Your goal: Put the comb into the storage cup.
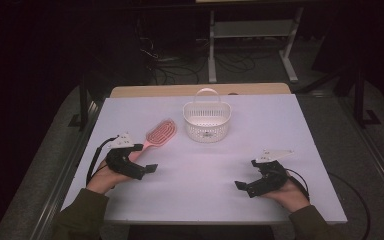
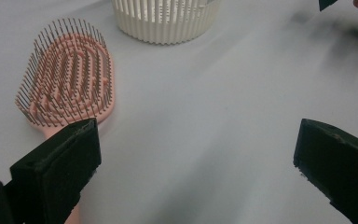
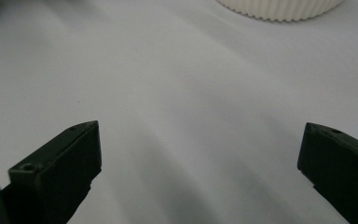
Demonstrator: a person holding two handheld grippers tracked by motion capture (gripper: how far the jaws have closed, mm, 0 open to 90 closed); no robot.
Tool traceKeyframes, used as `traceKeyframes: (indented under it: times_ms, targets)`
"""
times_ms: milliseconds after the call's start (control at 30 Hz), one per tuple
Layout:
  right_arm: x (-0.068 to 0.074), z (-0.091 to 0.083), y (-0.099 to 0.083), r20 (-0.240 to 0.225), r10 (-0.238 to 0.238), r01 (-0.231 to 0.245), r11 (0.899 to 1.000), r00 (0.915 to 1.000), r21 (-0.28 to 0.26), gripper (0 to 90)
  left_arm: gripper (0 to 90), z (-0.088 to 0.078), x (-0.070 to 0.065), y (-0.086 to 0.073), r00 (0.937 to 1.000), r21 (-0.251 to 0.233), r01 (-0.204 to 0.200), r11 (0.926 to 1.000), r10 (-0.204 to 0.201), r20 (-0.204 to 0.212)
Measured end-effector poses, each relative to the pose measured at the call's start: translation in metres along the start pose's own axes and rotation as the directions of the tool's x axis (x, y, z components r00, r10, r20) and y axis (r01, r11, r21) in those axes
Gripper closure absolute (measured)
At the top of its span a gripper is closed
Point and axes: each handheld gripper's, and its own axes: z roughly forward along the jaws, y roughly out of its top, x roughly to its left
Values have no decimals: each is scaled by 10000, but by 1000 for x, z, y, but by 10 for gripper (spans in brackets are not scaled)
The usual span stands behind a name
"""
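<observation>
Both jaws wide apart, empty — left gripper [image 1: 145, 157] beside pink hairbrush [image 1: 158, 134] handle, right gripper [image 1: 247, 174] over bare white table [image 1: 205, 165]. White slotted basket [image 1: 206, 121] mid-table, near the brush head.

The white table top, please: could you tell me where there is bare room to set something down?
The widest free patch on the white table top lies between the left gripper and right gripper, in front of the white slotted plastic basket. The far right side past the basket is bare too. It is crowded at the left, where the pink plastic hairbrush lies beside the left gripper.
</observation>
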Motion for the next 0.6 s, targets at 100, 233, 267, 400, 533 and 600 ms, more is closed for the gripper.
traceKeyframes:
  times_ms: [100, 233, 267, 400, 533, 600]
  targets:
    - [0, -1, 0, -3, 24, -24, 10000, 10000, -23, 0, 6, 0, 1, 3, 10000, -67, -19, 10000, 19, -46]
    - [0, -1, 0, -1, 9, -9, 10000, 10000, -25, 0, 6, 0, 2, 6, 10000, -95, -46, 9999, 45, -80]
    - [0, -1, 0, -3, 14, -14, 10000, 10000, -27, 0, 6, 0, 2, 7, 10000, -72, -25, 10000, 24, -90]
    - [0, -1, 0, 7, 23, -23, 10000, 10000, -47, 0, 29, 0, 4, 10, 10000, -104, -57, 9999, 56, -71]
    - [0, -1, 0, 16, 40, -40, 10000, 10000, -53, 0, 40, 1, 7, 14, 9998, -110, -112, 9999, 110, -160]
    - [0, -1, 0, 14, 49, -49, 10000, 10000, -67, 0, 38, 0, 8, 16, 9998, -116, -102, 9999, 100, -196]
